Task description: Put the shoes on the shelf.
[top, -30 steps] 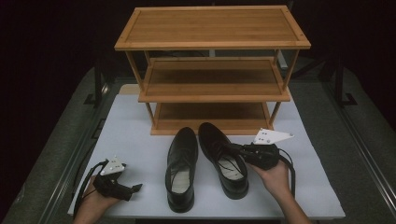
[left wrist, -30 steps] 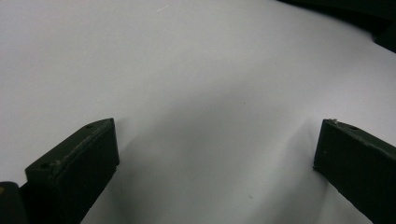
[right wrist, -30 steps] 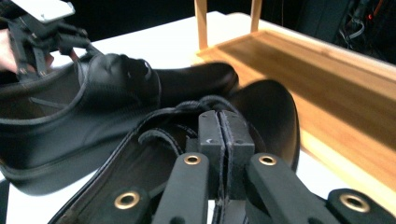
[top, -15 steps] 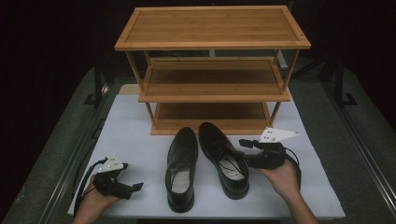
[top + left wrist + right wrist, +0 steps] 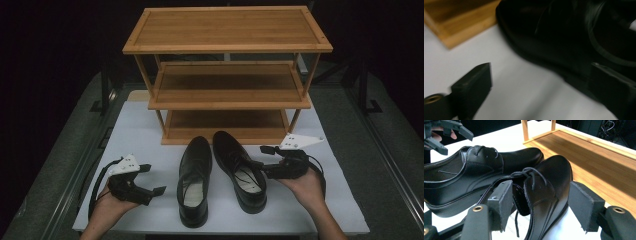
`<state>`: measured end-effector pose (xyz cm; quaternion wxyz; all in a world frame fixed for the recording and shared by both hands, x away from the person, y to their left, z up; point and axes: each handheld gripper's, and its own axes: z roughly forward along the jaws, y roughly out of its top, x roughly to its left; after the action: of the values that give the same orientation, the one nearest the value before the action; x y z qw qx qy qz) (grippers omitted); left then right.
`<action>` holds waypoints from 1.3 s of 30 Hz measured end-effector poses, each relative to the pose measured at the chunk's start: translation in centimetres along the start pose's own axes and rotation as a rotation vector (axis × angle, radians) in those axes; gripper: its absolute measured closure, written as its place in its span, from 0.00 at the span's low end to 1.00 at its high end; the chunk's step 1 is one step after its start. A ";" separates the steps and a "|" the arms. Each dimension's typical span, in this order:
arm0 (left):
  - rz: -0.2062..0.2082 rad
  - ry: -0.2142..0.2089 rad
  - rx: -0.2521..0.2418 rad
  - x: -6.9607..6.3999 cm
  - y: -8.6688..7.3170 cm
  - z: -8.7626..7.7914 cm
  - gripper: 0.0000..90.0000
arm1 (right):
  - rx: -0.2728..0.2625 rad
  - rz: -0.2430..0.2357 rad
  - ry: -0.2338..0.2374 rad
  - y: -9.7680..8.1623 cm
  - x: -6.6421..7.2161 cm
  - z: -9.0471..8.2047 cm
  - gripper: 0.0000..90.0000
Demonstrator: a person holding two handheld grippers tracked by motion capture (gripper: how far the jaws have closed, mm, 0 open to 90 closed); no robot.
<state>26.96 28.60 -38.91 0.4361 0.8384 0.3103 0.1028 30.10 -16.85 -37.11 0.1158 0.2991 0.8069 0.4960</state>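
- High view, far left: my left gripper sits in my left hand over the white sheet on the bench, short of the left shoe and apart from it. Its jaws are spread with nothing between them, and they have just been closing a little.
- Left gripper view: blurred. It shows what the high view cannot: the left shoe's dark side close ahead, the right-hand jaw in front of that side, the other over bare sheet, and a corner of the rack at upper left. Whether the jaw touches the leather I cannot tell.
- High view, middle: both black shoes lie side by side on the sheet, toes toward the rack's bottom shelf, the right shoe angled with its heel outward.
- High view, right: my right gripper in my right hand is at the right shoe's opening.
- Right gripper view: my jaws straddle the right shoe's laced top, one pad at the opening's edge, the other clear of the outer side. They have just been opening and do not pinch the shoe. Laces hang loose. The left shoe lies beyond, and my left gripper is at the upper left corner.
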 end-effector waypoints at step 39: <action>0.130 -0.071 0.014 -2.2 4.8 4.3 0.46 | 0.072 -0.001 0.056 0.1 -1.0 2.7 0.52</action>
<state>29.25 22.36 -37.41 0.4332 0.8630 0.2404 0.0991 32.24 -15.39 -38.41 0.0827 0.2889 0.8272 0.4748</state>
